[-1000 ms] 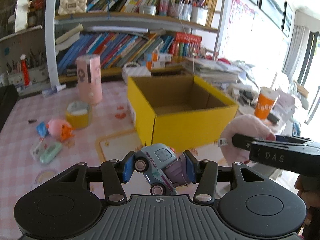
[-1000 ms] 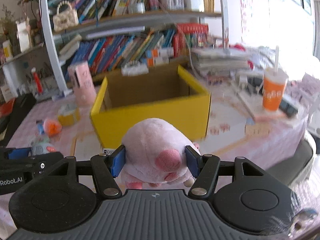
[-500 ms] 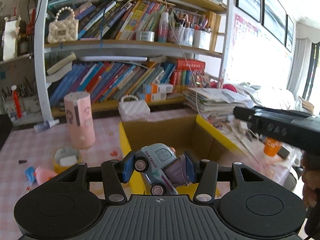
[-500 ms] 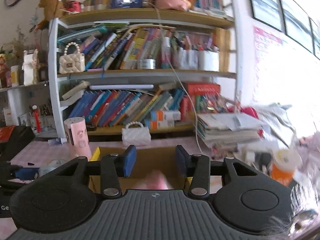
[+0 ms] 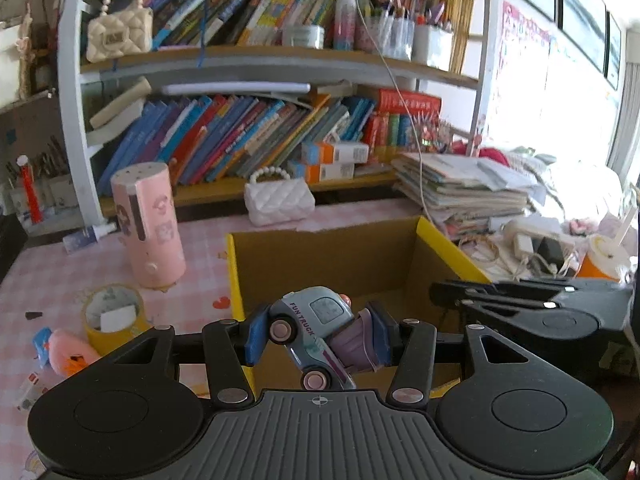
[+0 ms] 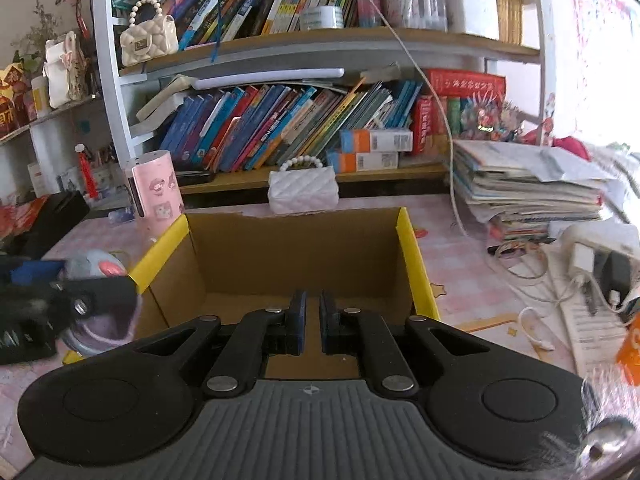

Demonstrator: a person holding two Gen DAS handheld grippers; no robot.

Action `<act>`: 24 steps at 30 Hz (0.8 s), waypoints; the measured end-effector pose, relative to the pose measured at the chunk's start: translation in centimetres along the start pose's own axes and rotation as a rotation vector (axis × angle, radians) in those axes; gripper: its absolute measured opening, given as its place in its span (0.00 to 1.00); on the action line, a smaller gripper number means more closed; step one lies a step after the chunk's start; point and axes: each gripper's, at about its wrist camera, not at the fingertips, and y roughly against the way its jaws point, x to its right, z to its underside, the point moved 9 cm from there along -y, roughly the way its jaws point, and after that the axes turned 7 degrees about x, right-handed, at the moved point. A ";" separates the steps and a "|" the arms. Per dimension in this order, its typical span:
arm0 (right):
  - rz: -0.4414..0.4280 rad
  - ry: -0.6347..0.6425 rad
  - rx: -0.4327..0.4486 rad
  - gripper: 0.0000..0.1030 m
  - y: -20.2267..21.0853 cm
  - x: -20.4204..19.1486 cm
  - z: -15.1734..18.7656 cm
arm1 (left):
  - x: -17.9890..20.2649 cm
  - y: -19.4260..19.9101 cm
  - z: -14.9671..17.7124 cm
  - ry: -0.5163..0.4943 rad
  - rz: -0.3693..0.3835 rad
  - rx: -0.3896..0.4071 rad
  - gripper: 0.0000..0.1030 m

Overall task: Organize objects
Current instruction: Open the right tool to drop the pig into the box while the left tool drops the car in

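pink checked tablecloth under open cardboard box [image 6: 296, 256]; left jaws gripping glossy toy truck [image 5: 316, 330], right jaws closed, empty

We see a pale blue toy truck [image 5: 316, 320] at lower centre, a yellow box [image 5: 448, 244] lined brown, and a pink-checked surface [image 5: 48, 280].

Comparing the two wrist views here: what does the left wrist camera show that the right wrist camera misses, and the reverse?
Left wrist only: the yellow tape roll, and the left gripper gripping the toy truck head-on.
Right wrist only: the right gripper head-on with jaws shut and nothing between them, and a black case.
Both: the yellow box, pink canister and white quilted purse.
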 end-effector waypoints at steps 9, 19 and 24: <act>-0.034 0.007 -0.125 0.07 -2.5 0.8 1.8 | 0.4 -2.9 2.2 -0.004 -0.041 -0.119 0.48; -0.042 -0.019 -0.180 0.07 -3.5 1.7 2.7 | 1.1 -3.3 2.6 -0.018 -0.049 -0.136 0.53; -0.038 -0.030 -0.178 0.08 -3.2 1.8 2.6 | 1.2 -2.2 1.8 -0.011 -0.053 -0.081 0.58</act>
